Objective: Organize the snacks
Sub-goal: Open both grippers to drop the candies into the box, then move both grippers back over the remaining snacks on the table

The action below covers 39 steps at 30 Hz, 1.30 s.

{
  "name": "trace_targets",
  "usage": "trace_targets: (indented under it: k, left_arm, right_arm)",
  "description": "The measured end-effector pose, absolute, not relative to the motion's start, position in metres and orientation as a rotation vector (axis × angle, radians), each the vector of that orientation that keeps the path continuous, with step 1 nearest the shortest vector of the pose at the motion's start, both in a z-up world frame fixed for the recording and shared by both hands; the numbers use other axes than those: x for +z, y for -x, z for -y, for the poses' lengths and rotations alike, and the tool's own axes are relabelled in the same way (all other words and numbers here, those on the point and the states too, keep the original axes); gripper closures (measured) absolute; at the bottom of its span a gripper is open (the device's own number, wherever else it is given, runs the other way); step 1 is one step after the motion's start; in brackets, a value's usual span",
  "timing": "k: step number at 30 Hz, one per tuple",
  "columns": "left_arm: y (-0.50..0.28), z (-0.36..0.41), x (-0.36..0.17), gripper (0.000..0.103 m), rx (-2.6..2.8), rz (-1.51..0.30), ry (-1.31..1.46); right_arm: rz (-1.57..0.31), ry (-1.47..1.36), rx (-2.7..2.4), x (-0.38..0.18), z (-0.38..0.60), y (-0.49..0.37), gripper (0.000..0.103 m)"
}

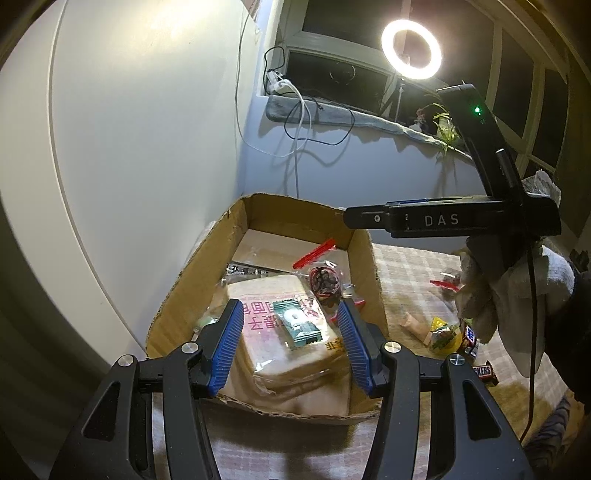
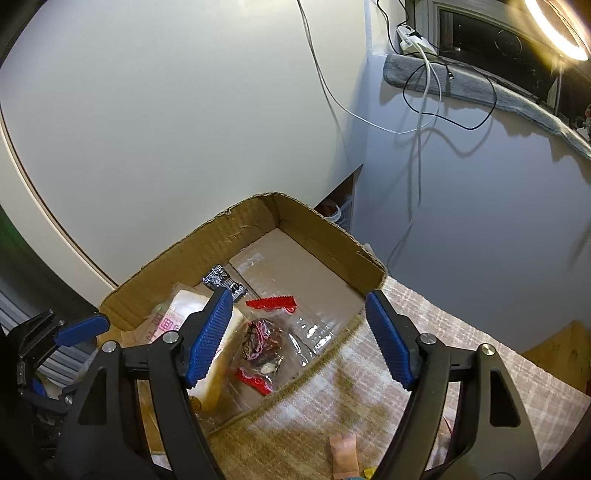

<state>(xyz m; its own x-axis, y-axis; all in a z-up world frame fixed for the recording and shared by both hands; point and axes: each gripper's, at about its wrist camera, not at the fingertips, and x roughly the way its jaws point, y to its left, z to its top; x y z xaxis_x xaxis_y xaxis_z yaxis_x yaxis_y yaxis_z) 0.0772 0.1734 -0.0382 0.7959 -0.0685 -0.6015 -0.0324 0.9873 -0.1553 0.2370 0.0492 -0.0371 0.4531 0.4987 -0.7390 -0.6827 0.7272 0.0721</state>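
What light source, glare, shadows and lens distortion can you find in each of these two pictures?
Left wrist view: a ring light glows overexposed at top right, cables cast shadows on the wall, and straight wall edges bow outward. Right wrist view: the same light flares at the top right corner, tape on the cardboard box floor glints, and the corners go dark.

Plaid cloth (image 1: 406,266) w/ cardboard box (image 1: 373,280), loose snacks (image 1: 443,332) beside

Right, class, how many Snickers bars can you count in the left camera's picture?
2. Both lie on the cloth right of the cardboard box: one bar by the gloved hand, the other bar just below it. More may hide behind the hand.
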Motion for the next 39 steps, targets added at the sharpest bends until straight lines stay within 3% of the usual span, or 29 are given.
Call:
trace_targets:
  k: [11,15,24,26,39]
  left_arm:
    - [-0.064,-0.152,-0.026,0.05,-0.04,-0.639,0.135]
    - [-0.059,-0.139,-0.024,0.05,-0.067,-0.643,0.132]
    - [-0.057,-0.09,-0.033,0.05,-0.171,-0.69,0.122]
    - [-0.058,-0.077,-0.037,0.042,-0.199,-0.708,0.13]
    - [-0.066,-0.01,-0.06,0.042,-0.299,-0.787,0.095]
  right_arm:
    - [-0.816,0.248,0.73,-0.026,-0.02,-0.223,0.025]
    - [-0.814,0.239,0.729,-0.02,0.002,-0.213,0.013]
    - [-0.82,0.221,0.672,-0.018,0.086,-0.19,0.013]
    - [-0.836,0.215,0.652,-0.021,0.11,-0.187,0.013]
    - [-0.919,0.165,0.474,-0.055,0.225,-0.19,0.013]
